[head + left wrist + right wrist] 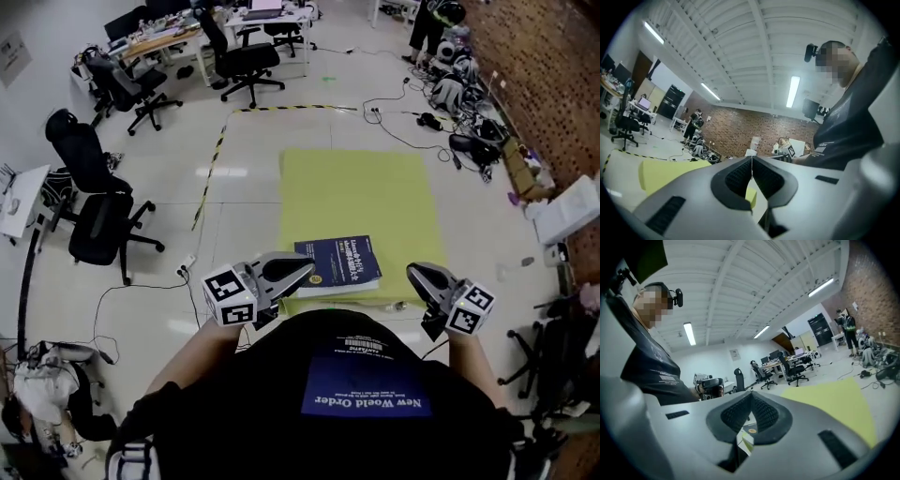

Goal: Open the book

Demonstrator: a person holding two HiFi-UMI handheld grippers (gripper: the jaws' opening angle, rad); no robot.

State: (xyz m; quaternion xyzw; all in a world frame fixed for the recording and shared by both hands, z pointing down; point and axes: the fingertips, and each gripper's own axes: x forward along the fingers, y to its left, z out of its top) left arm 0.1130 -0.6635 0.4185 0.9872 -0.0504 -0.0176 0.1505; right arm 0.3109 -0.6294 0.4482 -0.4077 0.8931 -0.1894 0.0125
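Note:
A closed dark blue book (pixel 338 263) lies near the front edge of a yellow-green surface (pixel 356 192), its cover up. My left gripper (pixel 306 263) is held level just left of the book, its tips by the book's left edge, and its jaws are shut with nothing in them. My right gripper (pixel 413 272) hangs to the right of the book, apart from it, also shut and empty. In the left gripper view the pads (pixel 740 177) meet in a thin line. The right gripper view shows its pads (pixel 761 414) closed, with a sliver of the book (pixel 751 431) below.
Black office chairs (pixel 101 228) stand on the floor to the left. A yellow-black tape line (pixel 210 169) runs past the surface's left side. Cables, bags and a white box (pixel 566 211) crowd the brick wall at right. A person (pixel 429 23) stands far back.

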